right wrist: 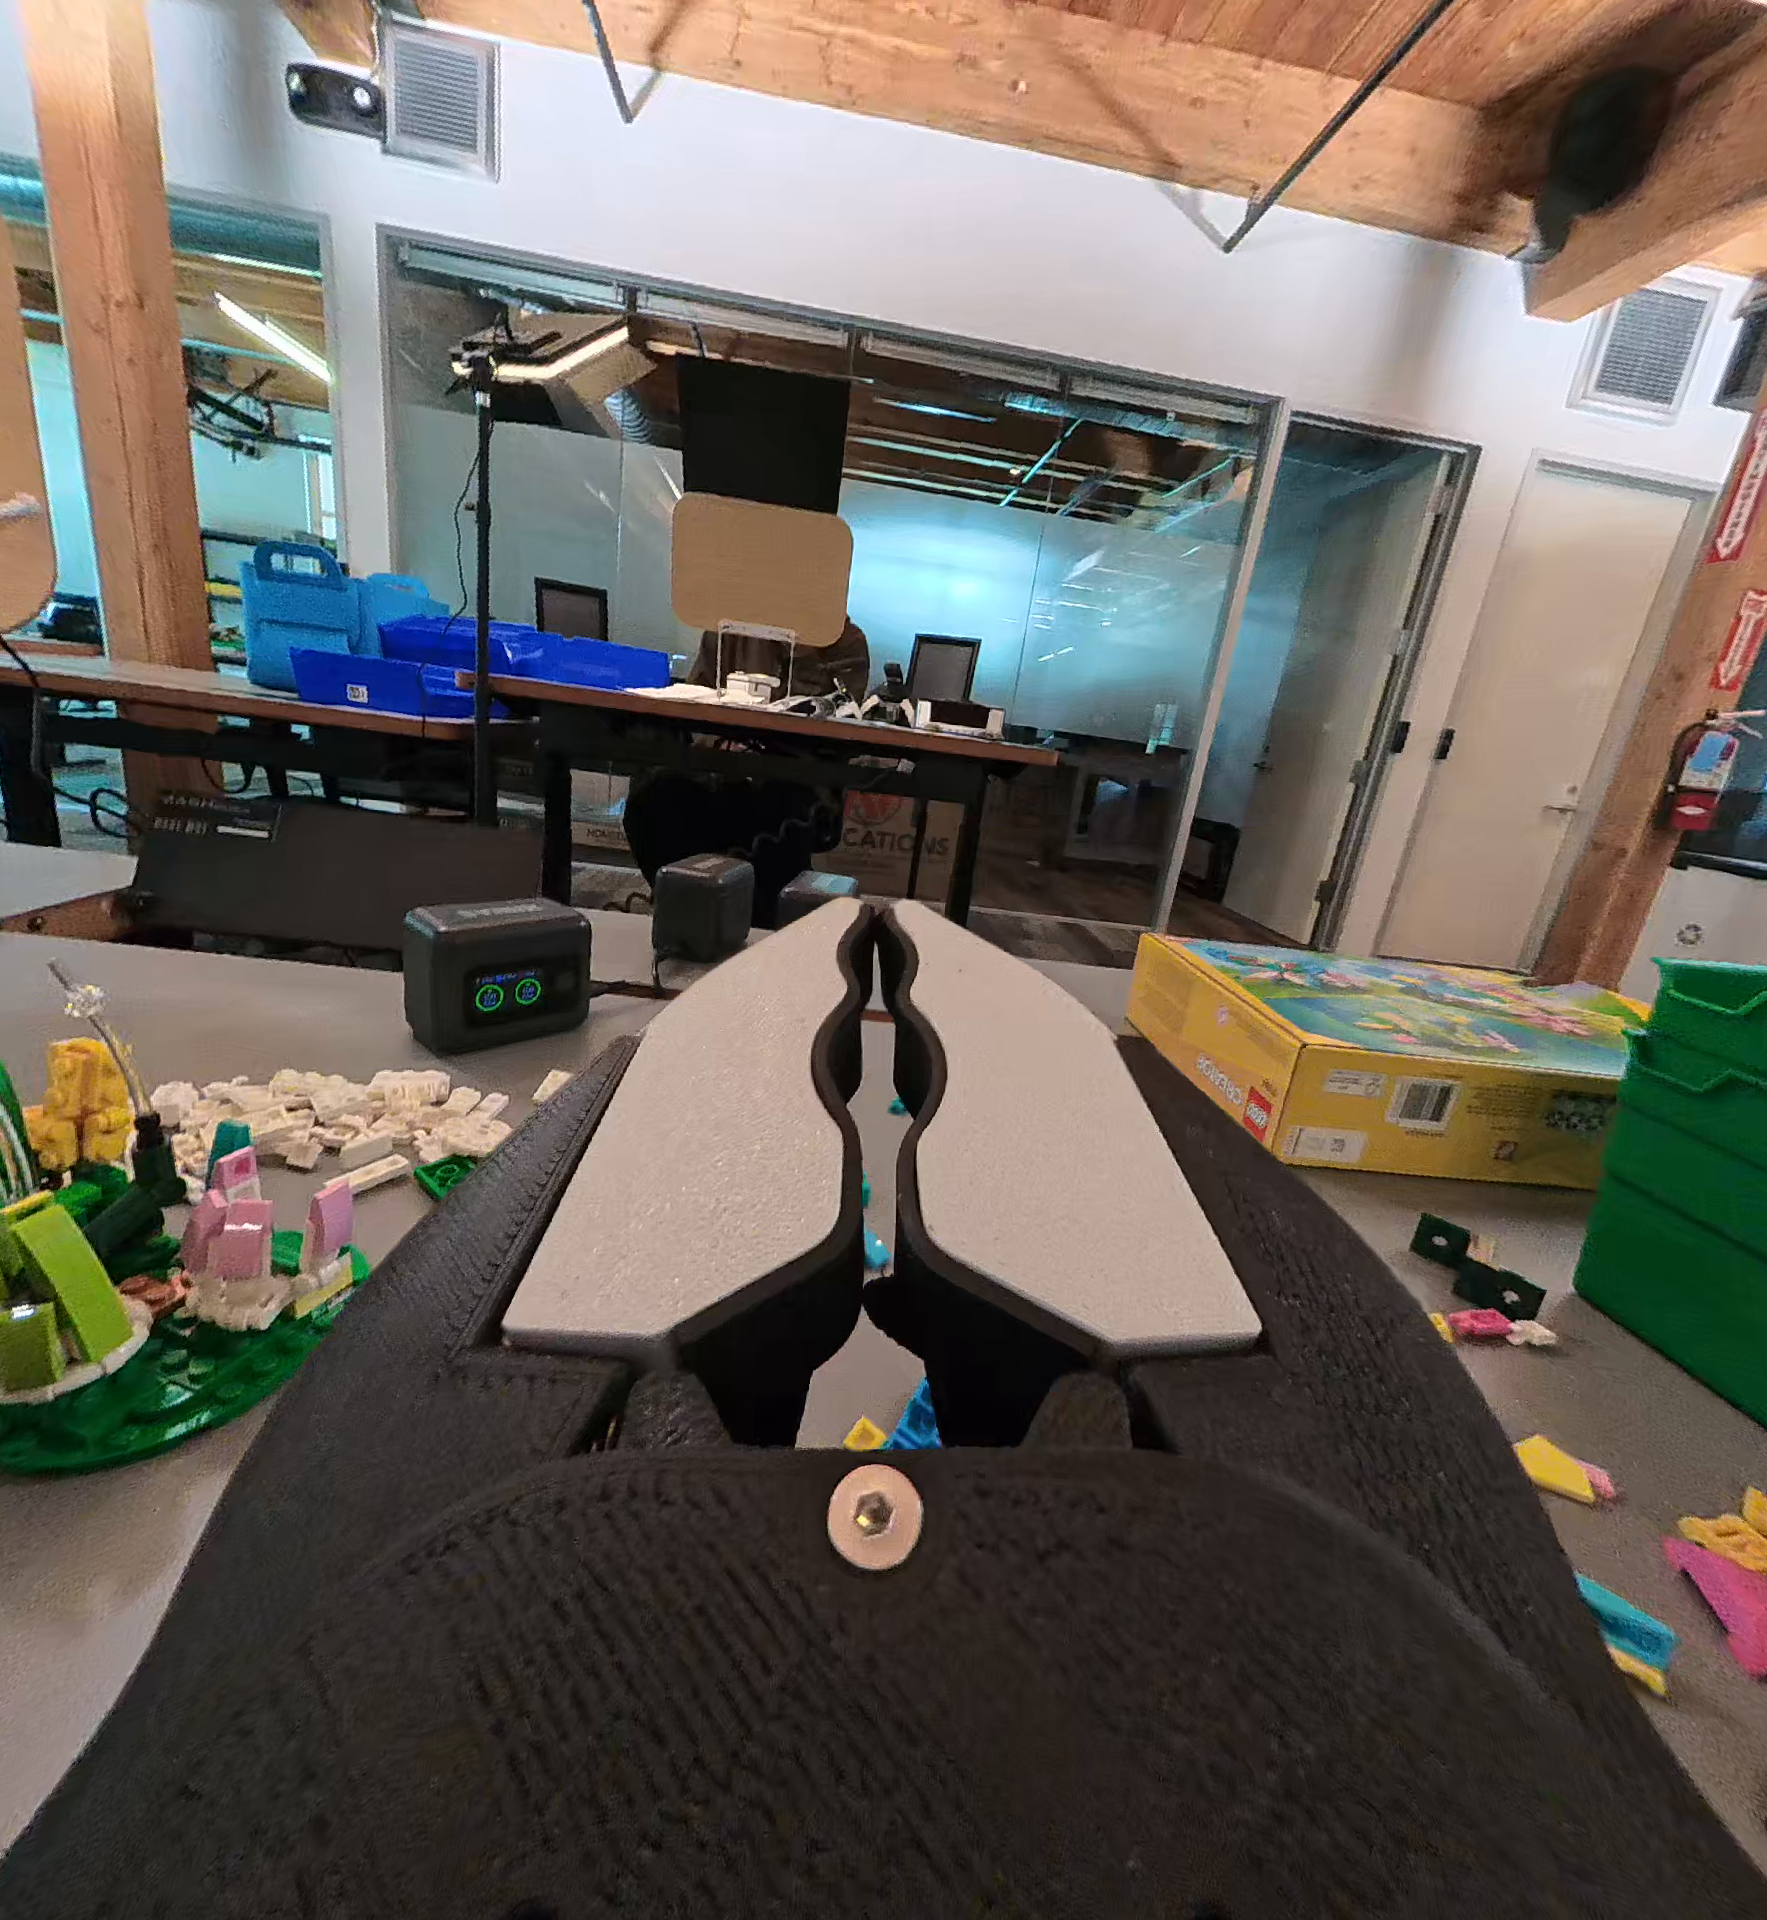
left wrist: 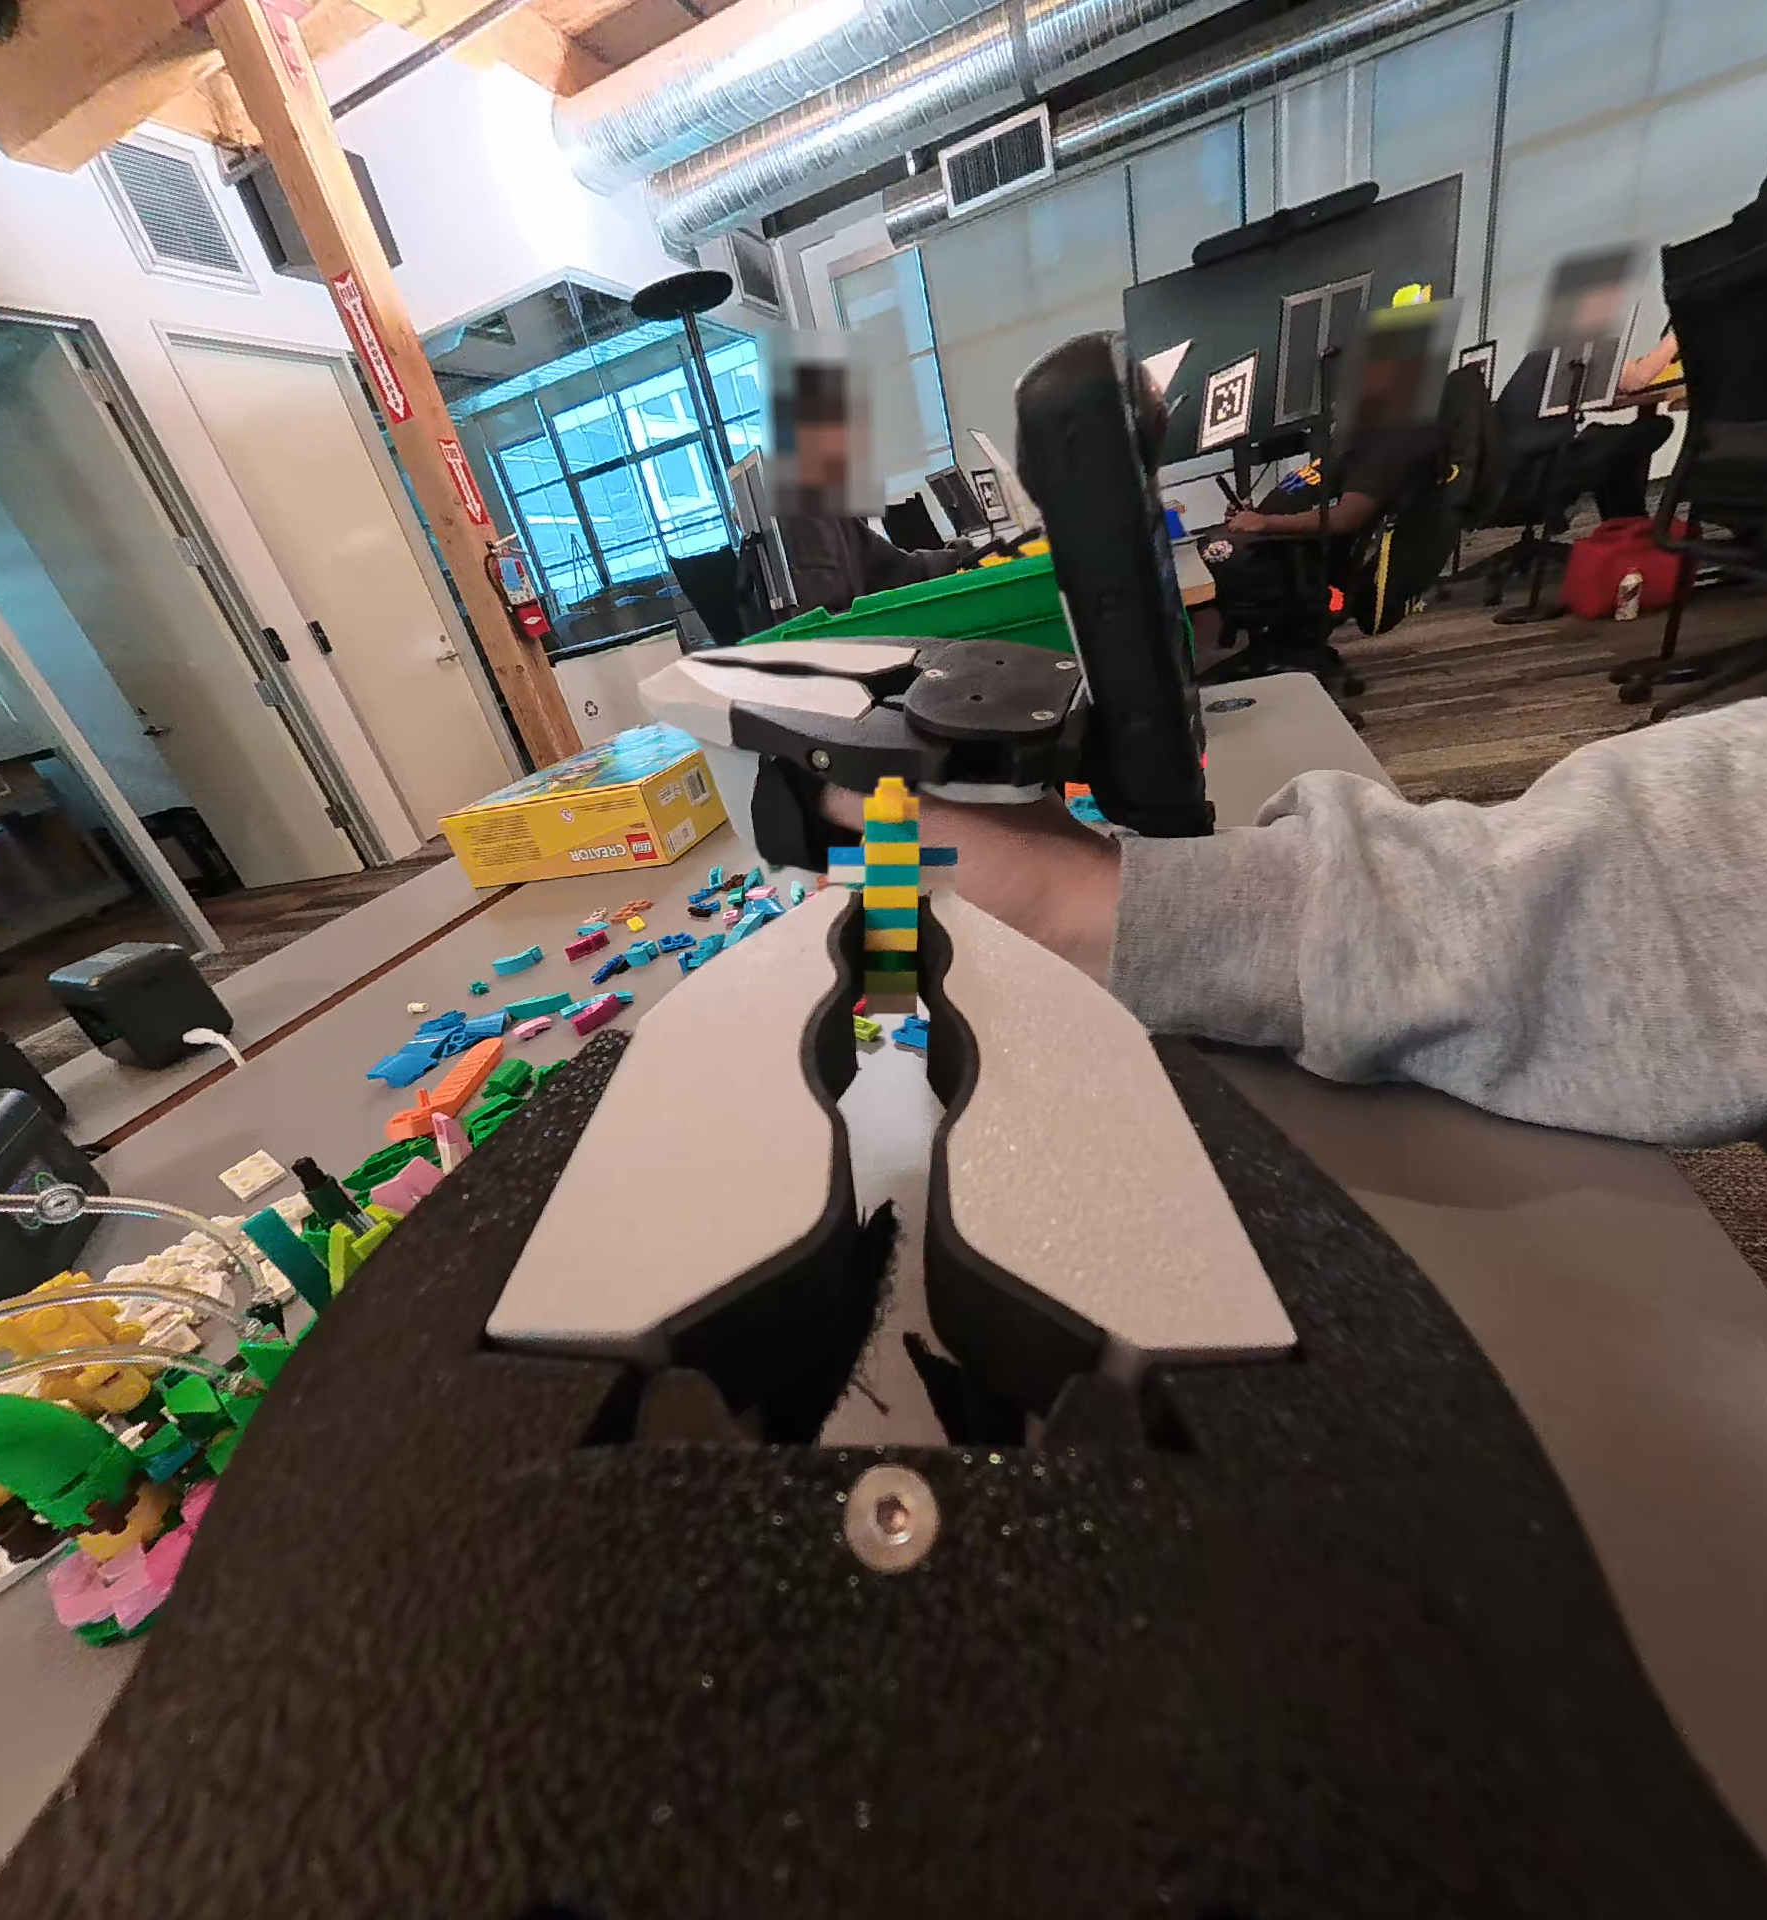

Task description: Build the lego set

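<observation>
Built base: a green garden model [right wrist: 131, 1340] stood at 9 o'clock in the right wrist view, carrying lime leaves, pink blossoms and a yellow figure; judged largely assembled.
White stock: a heap of loose white pieces [right wrist: 339, 1122] lay just beyond the model, toward 10 o'clock; judged unused.
Colour stock: blue, teal, orange and pink pieces [left wrist: 546, 997] were scattered over the bench [left wrist: 1481, 1351] at 10 o'clock in the left wrist view; judged unused.
Set box: the yellow box [left wrist: 588, 821] rested on the bench at 11 o'clock, beyond the scatter.
Left tongs: the left tongs [left wrist: 891, 966] pinched a narrow striped column [left wrist: 891, 894] of yellow, teal and green bricks near its lower end, holding it upright and clear of the bench.
Column state: a blue cross-piece sat near its top, with a small yellow cap above; judged a sub-assembly not yet joined to the model.
Right tongs: the right tongs [right wrist: 876, 925] were pressed together at the tips with nothing visible between them; in the left wrist view they hung just above the column top, at 12 o'clock.
Right-side stock: pink, yellow and teal pieces [right wrist: 1731, 1569] lay at 4 o'clock in the right wrist view, near green bins [right wrist: 1731, 1195] at 3 o'clock.
Progress: judged past midway; many loose pieces remained and the column awaited mounting.
</observation>
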{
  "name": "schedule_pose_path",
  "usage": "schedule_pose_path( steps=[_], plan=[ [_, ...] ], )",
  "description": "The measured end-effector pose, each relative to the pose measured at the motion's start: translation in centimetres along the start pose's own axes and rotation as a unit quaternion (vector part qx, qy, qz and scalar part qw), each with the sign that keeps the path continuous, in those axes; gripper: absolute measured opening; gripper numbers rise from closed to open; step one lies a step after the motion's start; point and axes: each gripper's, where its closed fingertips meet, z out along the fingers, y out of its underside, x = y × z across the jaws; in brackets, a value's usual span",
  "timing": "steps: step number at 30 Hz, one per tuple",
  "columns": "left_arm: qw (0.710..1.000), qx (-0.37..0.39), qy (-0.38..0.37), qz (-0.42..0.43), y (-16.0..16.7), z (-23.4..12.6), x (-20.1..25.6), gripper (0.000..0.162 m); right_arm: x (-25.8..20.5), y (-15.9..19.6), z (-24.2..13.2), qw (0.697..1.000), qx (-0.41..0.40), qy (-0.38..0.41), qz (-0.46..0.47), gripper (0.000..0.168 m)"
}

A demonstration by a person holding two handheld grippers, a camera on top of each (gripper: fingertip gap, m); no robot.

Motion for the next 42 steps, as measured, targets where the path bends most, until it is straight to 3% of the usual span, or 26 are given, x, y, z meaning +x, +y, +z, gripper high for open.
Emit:
schedule_pose_path(
  steps=[17,37,42],
  plan=[
    [1.000,0.005,-0.007,-0.013,-0.1,0.0,-0.5,0.008,-2.0,-0.6,0.0,0.998,0.015,-0.039,-0.048,0.000],
    [1.000,0.004,-0.008,-0.011,-0.1,0.0,-0.5,0.008,-1.5,-0.5,0.1,0.998,0.012,-0.032,-0.043,0.000],
    [0.999,0.009,-0.041,-0.002,-0.2,-0.3,-1.5,0.008,-0.3,-0.6,0.1,0.999,0.011,-0.006,-0.049,0.000]
  ],
)
